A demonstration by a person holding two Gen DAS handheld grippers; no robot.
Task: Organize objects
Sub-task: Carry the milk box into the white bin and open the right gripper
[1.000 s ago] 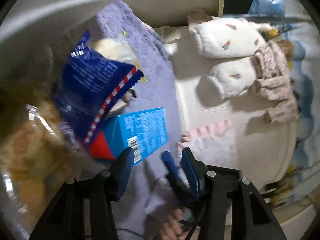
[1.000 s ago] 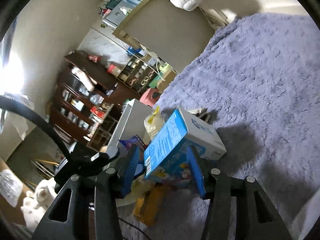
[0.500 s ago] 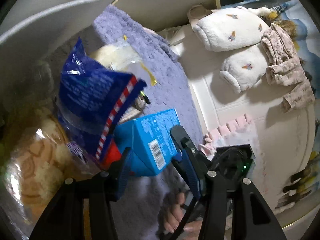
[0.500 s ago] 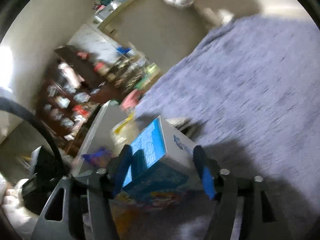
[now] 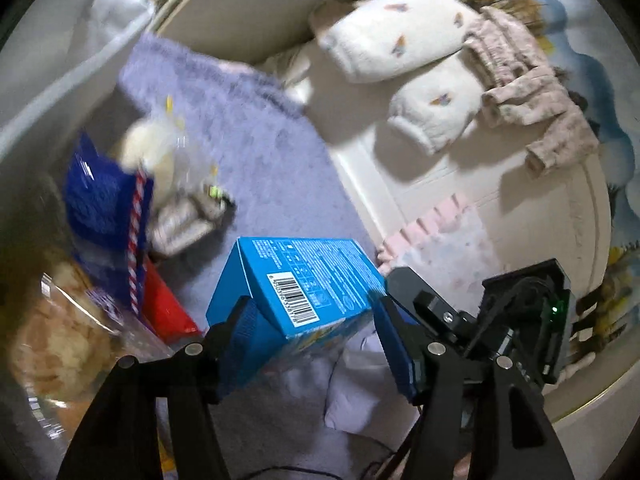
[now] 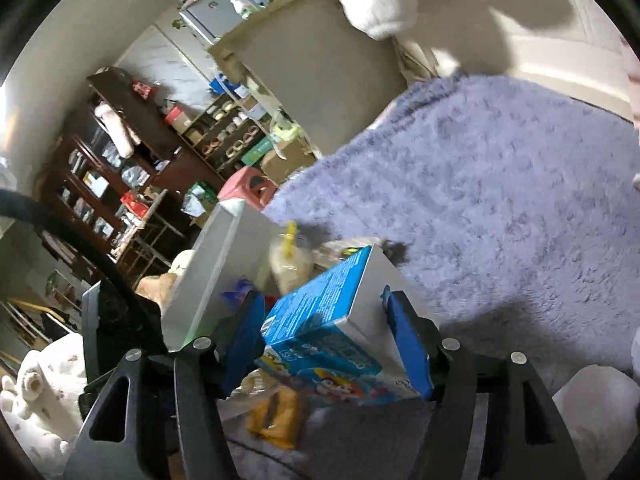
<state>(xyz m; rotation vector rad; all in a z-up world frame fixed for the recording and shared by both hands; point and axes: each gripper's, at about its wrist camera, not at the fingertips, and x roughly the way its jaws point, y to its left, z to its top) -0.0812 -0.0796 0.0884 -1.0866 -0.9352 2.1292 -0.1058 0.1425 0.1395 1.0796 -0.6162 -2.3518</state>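
Note:
A blue carton [image 5: 304,280] with a barcode hangs above the purple fuzzy blanket [image 5: 248,140]. In the right wrist view my right gripper [image 6: 324,340] is shut on the carton [image 6: 332,320], one blue pad on each side. My left gripper [image 5: 316,336] has the same carton between its fingers; its jaws are opening and the right pad barely meets the carton's corner. The right gripper's black body [image 5: 520,308] with a green light sits just right of the left fingers.
Snacks lie by a white bin wall [image 6: 208,272]: a blue bag [image 5: 104,200], a red packet [image 5: 164,308], a clear pastry bag [image 5: 60,344], a yellow packet [image 6: 276,416]. White fleece [image 5: 400,48] and pink clothes [image 5: 532,92] lie beyond. Dark shelves [image 6: 120,160] stand far off.
The carton has come up off the blanket with both grippers rising. The left jaws have spread and now straddle the carton. The left wrist has rolled.

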